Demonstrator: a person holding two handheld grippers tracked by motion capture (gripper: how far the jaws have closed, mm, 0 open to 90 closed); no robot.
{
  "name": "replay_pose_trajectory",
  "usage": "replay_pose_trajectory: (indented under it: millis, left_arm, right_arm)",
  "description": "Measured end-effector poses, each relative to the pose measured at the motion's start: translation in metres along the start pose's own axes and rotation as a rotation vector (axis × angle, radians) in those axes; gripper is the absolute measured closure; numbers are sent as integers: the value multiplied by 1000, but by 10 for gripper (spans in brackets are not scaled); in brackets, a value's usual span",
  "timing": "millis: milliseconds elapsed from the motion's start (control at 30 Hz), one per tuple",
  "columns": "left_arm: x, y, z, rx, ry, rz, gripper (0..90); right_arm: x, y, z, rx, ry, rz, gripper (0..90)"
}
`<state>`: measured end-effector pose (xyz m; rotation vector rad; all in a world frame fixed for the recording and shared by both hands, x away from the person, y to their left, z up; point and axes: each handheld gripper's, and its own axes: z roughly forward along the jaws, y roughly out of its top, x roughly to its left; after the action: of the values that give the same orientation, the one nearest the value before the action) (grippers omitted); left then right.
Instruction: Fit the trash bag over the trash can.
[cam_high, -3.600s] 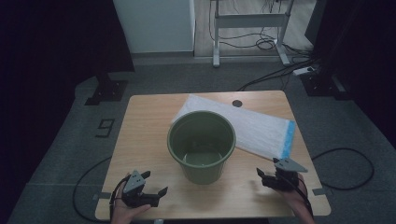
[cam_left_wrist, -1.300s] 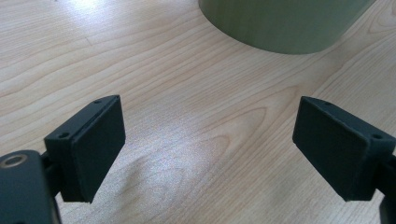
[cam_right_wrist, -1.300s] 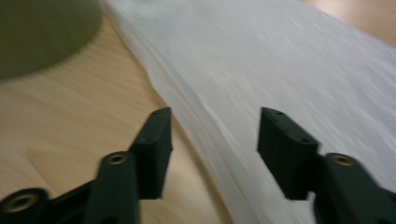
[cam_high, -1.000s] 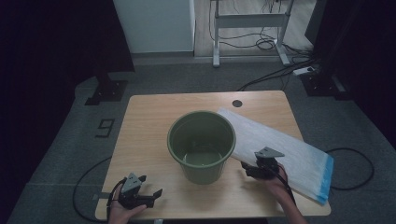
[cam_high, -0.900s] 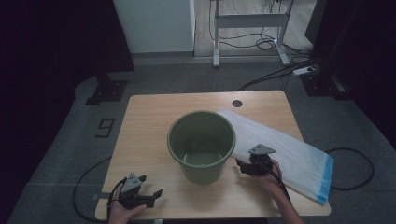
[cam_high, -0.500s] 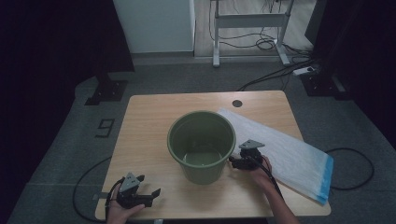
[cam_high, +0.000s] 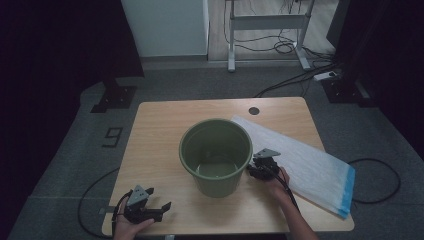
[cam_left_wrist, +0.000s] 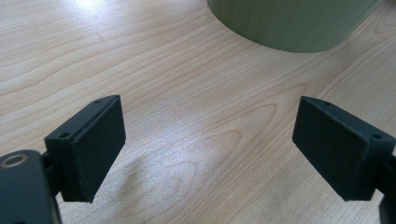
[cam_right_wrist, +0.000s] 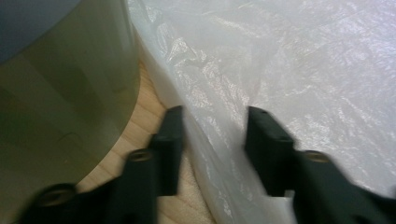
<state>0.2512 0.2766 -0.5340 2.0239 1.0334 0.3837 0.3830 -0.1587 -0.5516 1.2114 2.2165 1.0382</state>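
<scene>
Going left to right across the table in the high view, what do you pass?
Left gripper → green bucket → right gripper → white plastic bag with its blue edge.

A green bucket (cam_high: 215, 155) stands upright and empty at the middle of the table, its round mouth open to the top, its wall tapering a little toward the base; in the right gripper view its olive side (cam_right_wrist: 60, 102) rises at the left; a white plastic bag (cam_high: 305, 162) lies flat just beside it on the right, long and thin, running slantwise toward the table's near right corner, where its blue edge overhangs; the bag is crinkled and translucent (cam_right_wrist: 289, 70), and its near edge lies close against the bucket's foot.
</scene>
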Motion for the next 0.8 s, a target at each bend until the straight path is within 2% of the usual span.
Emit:
replay_pose_trajectory:
  millis: [100,167,300,433,667,800]
  left_arm:
    - [0,0,-1,0,1,-1,95]
    - [0,-1,-1,0,3,0,95]
    - [2,-1,-3,-6,4,-9,95]
    - [2,-1,-3,-6,6,-11,96]
    - [1,-1,-2,-6,9,-12,96]
    - [0,-2,-1,1,10,-12,96]
  right_arm:
    - [-1,1,0,1,-9,-4,828]
    - [-3,1,-1,-3,-16,8,886]
    - [-14,1,-14,-97,-27,78,890]
    - [-26,7,-36,-181,-53,109,890]
    - [-38,23,-83,-310,-93,116,891]
    - [-41,32,-103,-359,-101,111,891]
